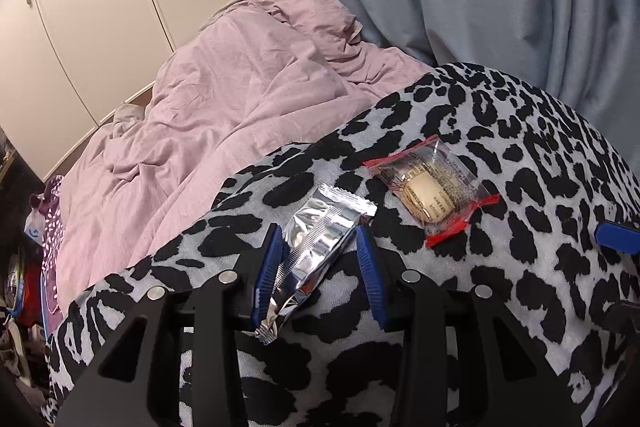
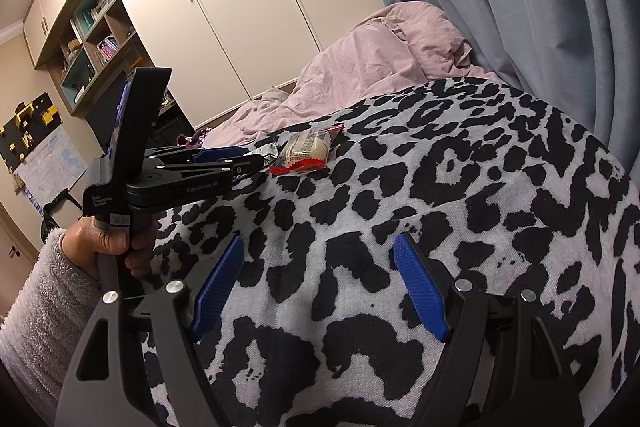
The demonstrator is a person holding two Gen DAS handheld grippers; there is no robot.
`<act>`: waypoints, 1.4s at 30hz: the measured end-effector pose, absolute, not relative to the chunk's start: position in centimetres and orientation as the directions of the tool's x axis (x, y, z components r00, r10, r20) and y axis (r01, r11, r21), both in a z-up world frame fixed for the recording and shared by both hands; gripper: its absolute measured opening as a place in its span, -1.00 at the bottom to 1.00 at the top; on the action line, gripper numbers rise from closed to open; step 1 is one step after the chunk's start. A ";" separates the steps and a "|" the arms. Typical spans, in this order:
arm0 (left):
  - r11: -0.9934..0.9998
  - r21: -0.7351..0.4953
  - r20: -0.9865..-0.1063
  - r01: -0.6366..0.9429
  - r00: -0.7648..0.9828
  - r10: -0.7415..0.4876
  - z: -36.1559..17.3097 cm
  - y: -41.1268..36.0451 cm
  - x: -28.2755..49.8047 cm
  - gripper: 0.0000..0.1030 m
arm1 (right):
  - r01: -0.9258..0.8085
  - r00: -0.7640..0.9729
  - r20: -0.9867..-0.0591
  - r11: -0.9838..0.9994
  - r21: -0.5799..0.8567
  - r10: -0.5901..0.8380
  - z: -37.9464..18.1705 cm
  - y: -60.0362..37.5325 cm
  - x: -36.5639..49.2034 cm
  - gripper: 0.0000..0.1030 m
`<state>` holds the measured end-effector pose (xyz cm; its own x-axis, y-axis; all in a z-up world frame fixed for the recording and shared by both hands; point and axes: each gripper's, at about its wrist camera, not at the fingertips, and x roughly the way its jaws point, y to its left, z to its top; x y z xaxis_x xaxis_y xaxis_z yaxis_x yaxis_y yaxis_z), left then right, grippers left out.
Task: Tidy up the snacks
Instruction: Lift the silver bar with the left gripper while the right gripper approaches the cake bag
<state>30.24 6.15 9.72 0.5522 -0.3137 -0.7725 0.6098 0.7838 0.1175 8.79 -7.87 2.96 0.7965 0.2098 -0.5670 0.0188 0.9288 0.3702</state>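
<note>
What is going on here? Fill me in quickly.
A person is sorting snacks on a leopard-print blanket with a handheld claw in each hand. The left claw is open around a silver packet, its pads either side but not clamped. A clear packet with red ends lies just beyond, untouched. The right claw is open and empty over bare blanket, off to the side.

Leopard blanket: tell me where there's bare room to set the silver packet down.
Bare leopard blanket lies ahead of the open right gripper, out toward the grey curtain. It is crowded where the clear red-edged packet lies close beside the silver packet between the left gripper's fingers.
</note>
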 end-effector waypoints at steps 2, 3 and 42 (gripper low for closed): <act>0.776 0.130 -0.765 0.617 0.561 -0.317 9.7 6.2 30.1 -0.22 | 0.019 0.797 -0.567 0.928 0.371 0.210 3.0 -7.9 8.8 0.50; 0.772 0.130 -0.763 0.622 0.560 -0.323 9.7 6.3 30.0 -0.22 | 0.019 0.796 -0.567 0.928 0.371 0.211 3.0 -7.9 8.8 0.50; 0.772 0.140 -0.756 0.620 0.571 -0.321 9.7 7.2 30.7 -0.35 | 0.037 0.791 -0.585 0.939 0.342 0.182 2.8 -7.5 9.0 0.50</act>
<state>30.70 7.24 9.70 0.5708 -0.3207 -0.7559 0.6195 0.7724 0.1400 8.99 -7.47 2.76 0.7906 0.1819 -0.5848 0.0371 0.9389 0.3421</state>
